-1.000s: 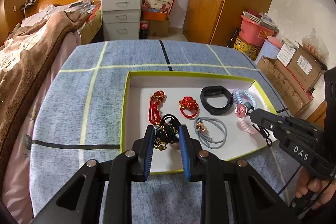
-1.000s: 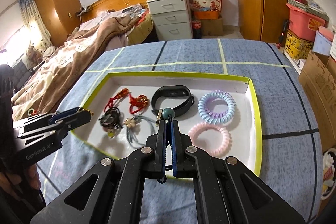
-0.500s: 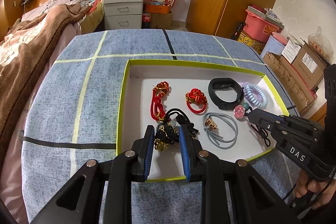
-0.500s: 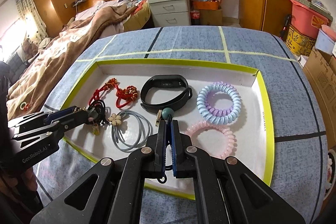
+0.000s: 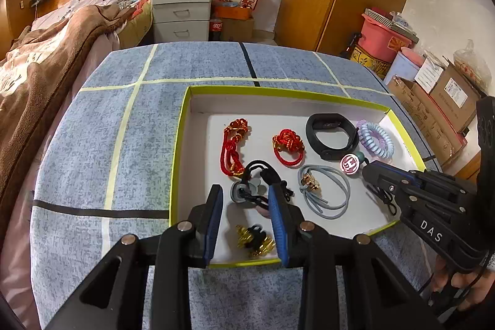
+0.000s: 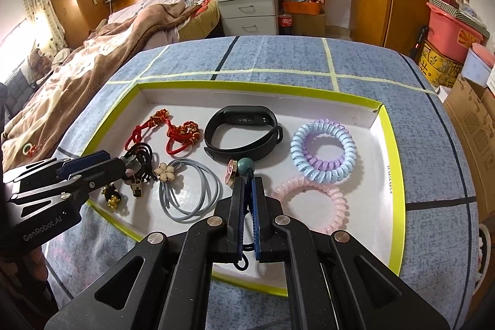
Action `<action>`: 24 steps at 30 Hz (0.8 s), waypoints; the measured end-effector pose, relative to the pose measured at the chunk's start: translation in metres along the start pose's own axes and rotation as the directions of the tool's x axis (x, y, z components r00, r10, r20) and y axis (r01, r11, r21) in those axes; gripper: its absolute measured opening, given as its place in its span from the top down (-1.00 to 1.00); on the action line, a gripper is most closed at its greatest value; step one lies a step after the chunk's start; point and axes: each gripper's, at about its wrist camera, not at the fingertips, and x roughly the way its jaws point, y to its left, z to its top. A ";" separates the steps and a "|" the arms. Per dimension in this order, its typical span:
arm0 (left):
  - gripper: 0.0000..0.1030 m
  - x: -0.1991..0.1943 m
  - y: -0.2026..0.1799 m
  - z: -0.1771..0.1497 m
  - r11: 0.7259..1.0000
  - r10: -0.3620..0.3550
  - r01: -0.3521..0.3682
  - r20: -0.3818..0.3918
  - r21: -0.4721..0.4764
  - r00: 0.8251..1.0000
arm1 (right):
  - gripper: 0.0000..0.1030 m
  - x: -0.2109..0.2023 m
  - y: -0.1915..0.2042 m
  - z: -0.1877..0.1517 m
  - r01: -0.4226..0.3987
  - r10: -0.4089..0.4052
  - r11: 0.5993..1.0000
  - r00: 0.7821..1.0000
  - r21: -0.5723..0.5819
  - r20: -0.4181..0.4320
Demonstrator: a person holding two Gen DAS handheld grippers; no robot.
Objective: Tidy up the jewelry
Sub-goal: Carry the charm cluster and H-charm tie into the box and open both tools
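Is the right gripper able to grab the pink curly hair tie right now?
Probably not yet. The right gripper is shut on a black cord with a green bead. The pink spiral hair tie lies uncovered just beside it in the tray.

A tray [image 6: 391, 144] sits on the counter [image 6: 278, 57]. In the right wrist view, knotted cords [image 6: 173, 132] lie at the tray's far left, a wristband [image 6: 244, 135] at its middle, and two coil ties [image 6: 323, 152] at its right. A looped hair tie [image 6: 188, 190] lies nearer, left of the right tongs [image 6: 247, 190]. A bed [image 6: 92, 57] stands left of the counter.
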 end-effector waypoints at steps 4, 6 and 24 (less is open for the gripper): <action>0.34 0.000 -0.001 -0.001 1.000 0.000 0.000 -0.005 0.001 1.000 | 0.74 0.000 -0.001 0.001 0.004 -0.004 1.000 1.000 0.004 0.002; 0.30 -0.001 -0.001 -0.001 1.000 0.004 -0.004 -0.002 0.001 1.000 | 0.69 0.000 -0.001 0.001 0.006 -0.006 1.000 1.000 0.006 0.003; 0.01 -0.007 -0.004 -0.003 1.000 0.017 -0.017 0.006 -0.005 1.000 | 0.17 -0.011 0.000 0.001 0.007 -0.008 1.000 0.999 0.020 0.038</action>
